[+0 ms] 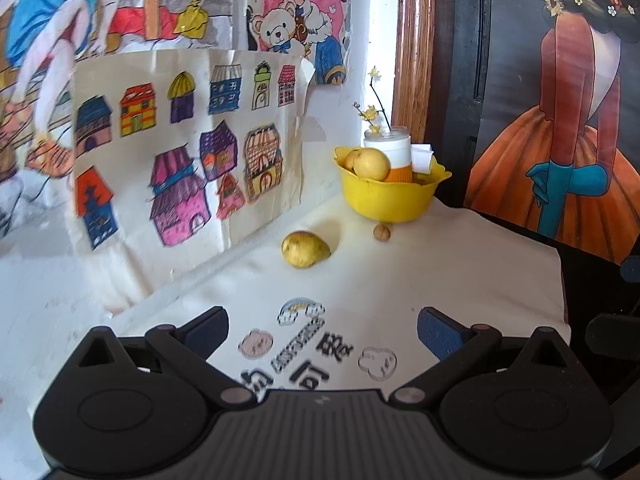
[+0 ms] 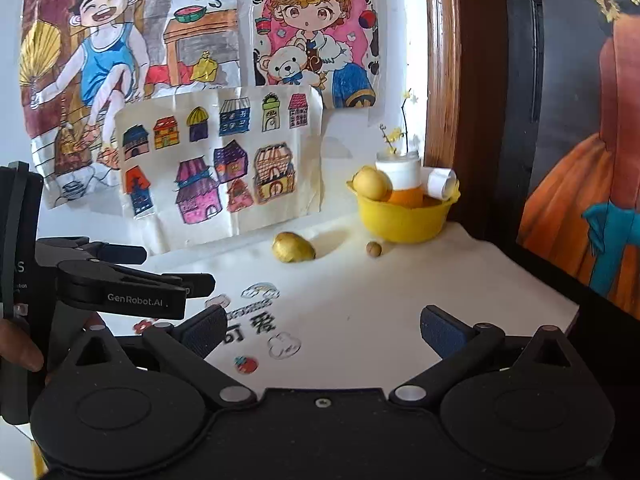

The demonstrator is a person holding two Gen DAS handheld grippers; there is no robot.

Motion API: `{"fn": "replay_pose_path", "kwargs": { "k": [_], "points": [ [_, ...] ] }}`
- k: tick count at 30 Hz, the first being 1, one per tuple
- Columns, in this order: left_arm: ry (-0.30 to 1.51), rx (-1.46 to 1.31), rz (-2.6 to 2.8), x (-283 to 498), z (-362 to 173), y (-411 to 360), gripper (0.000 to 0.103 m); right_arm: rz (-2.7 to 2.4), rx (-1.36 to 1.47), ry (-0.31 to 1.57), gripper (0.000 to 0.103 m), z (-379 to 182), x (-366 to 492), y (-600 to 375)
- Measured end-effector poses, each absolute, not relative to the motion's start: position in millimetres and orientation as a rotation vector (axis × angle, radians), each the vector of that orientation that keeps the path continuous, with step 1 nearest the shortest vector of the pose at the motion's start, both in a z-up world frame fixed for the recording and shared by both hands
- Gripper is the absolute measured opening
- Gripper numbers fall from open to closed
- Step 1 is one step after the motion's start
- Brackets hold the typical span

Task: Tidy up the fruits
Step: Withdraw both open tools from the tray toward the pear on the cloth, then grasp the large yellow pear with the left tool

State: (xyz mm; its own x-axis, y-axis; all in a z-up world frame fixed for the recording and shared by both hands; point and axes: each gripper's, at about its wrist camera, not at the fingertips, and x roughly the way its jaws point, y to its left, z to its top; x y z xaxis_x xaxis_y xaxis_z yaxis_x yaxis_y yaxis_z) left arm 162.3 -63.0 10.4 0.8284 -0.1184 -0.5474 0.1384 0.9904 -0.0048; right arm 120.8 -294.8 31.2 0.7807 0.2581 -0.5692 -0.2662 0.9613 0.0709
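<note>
A yellow pear point(image 1: 305, 249) lies on the white cloth, in front and to the left of a yellow bowl point(image 1: 386, 200). A small brown round fruit point(image 1: 381, 233) sits just in front of the bowl. The bowl holds two pale yellow fruits point(image 1: 371, 163) and a white-and-orange jar point(image 1: 394, 156). My left gripper point(image 1: 322, 332) is open and empty, well short of the pear. My right gripper point(image 2: 323, 330) is open and empty too. In the right wrist view the pear point(image 2: 293, 247), small fruit point(image 2: 373, 248) and bowl point(image 2: 404, 220) lie ahead, with the left gripper point(image 2: 176, 272) at left.
Children's drawings point(image 1: 180, 152) cover the wall behind the table. The jar holds a twig with yellow flowers point(image 1: 372, 112). A wooden frame point(image 1: 414, 48) and a dark painted panel point(image 1: 560, 120) stand to the right. The cloth's right edge point(image 1: 562, 272) drops off.
</note>
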Motion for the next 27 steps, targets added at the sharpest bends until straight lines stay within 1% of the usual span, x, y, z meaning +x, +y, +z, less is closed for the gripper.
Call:
{"fn": "replay_pose_path", "kwargs": {
  "k": [12,27],
  "points": [
    [0.581,0.078,-0.127,249,-13,-75,0.102,0.307,-0.073,0.649,0.103,9,204,-299],
    [0.659,0.070,-0.137,356,-64,-75,0.102,0.364,-0.094,0.750,0.103,-49,312,-292]
  ]
}}
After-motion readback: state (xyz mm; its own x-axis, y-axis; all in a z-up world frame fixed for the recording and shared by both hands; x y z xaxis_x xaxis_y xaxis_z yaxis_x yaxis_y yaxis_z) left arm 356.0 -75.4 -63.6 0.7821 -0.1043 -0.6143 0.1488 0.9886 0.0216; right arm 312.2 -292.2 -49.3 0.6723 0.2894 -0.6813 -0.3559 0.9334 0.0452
